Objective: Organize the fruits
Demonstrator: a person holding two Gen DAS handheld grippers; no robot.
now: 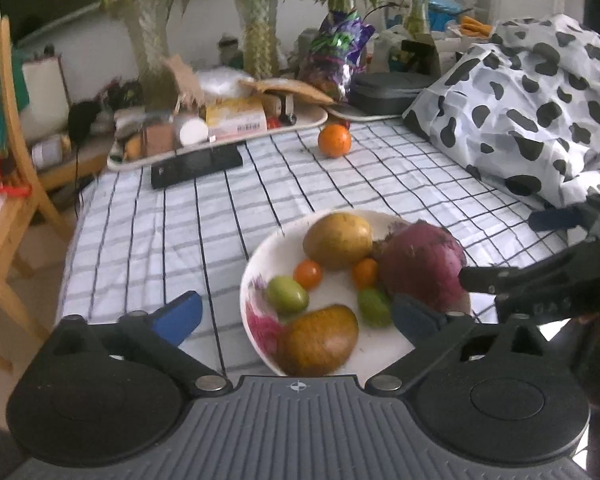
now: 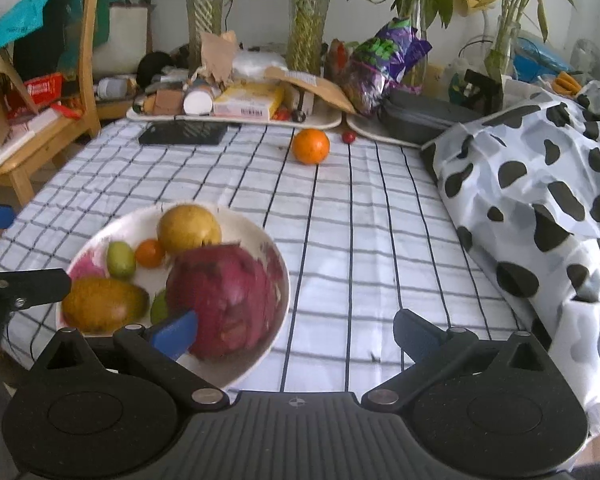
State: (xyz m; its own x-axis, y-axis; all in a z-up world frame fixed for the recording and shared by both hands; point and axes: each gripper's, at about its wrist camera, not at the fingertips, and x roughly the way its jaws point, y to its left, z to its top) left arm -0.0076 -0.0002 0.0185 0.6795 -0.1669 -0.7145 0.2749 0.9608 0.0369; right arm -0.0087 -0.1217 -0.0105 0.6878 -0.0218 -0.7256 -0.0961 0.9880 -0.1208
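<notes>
A white bowl (image 1: 260, 264) (image 2: 276, 312) sits on the checked tablecloth. It holds a purple-red dragon fruit (image 1: 420, 264) (image 2: 224, 300), two yellow-brown fruits (image 1: 338, 240) (image 1: 320, 340), small orange tomatoes (image 1: 308, 274) and small green fruits (image 1: 286, 294). An orange (image 1: 334, 141) (image 2: 311, 146) and a small red fruit (image 2: 348, 136) lie far back on the cloth. My left gripper (image 1: 296, 316) is open at the bowl's near rim, empty. My right gripper (image 2: 296, 332) is open and empty, its left finger (image 2: 176, 330) by the dragon fruit.
A cow-print cloth bundle (image 1: 532, 112) (image 2: 540, 208) fills the right side. Cluttered trays (image 1: 220, 136) (image 2: 236, 120), a black box (image 1: 196, 166) (image 2: 182, 134) and plant vases (image 2: 308, 28) line the back. A wooden chair (image 1: 8, 216) (image 2: 40, 128) stands at left.
</notes>
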